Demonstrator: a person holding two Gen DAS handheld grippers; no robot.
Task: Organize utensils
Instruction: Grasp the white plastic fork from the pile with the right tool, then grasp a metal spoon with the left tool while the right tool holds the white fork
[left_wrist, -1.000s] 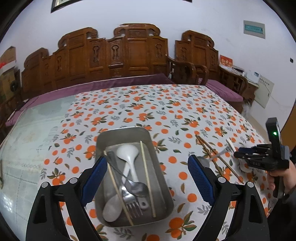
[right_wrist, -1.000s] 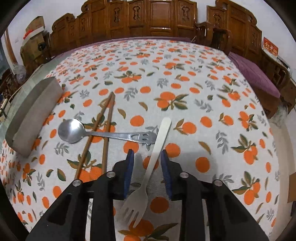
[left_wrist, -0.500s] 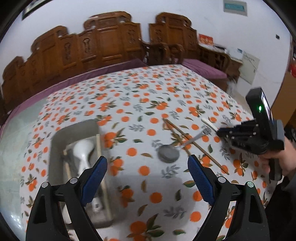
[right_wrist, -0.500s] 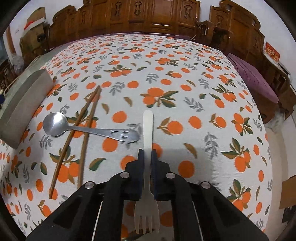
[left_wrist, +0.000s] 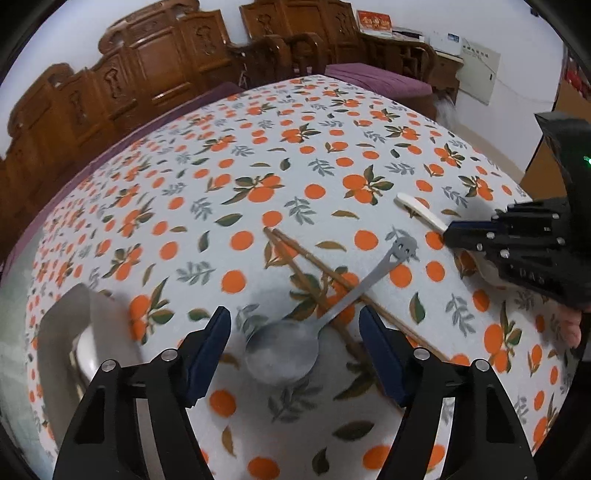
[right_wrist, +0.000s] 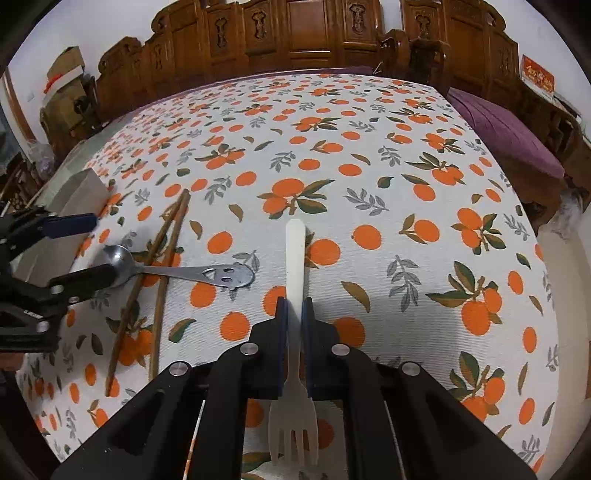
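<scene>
My right gripper (right_wrist: 294, 310) is shut on a white plastic fork (right_wrist: 294, 258), handle pointing forward, tines back between the fingers; the fork handle (left_wrist: 417, 212) and that gripper (left_wrist: 452, 234) also show in the left wrist view. My left gripper (left_wrist: 295, 328) is open, its pads on either side of the bowl of a metal spoon (left_wrist: 284, 350) that lies across two wooden chopsticks (left_wrist: 325, 280). In the right wrist view the spoon (right_wrist: 177, 271), chopsticks (right_wrist: 162, 266) and left gripper (right_wrist: 79, 249) are at the left. The metal tray (left_wrist: 70, 332) is at the left edge.
The table has an orange-print cloth (right_wrist: 369, 166). The tray's outer wall (right_wrist: 74, 195) stands at the far left in the right wrist view. Carved wooden chairs (left_wrist: 166, 74) and a purple cushion (right_wrist: 509, 129) line the far side. The table edge drops off at the right.
My left gripper has swung from over the tray to the right and down around the spoon. My right gripper closed on the fork's handle and has held it since.
</scene>
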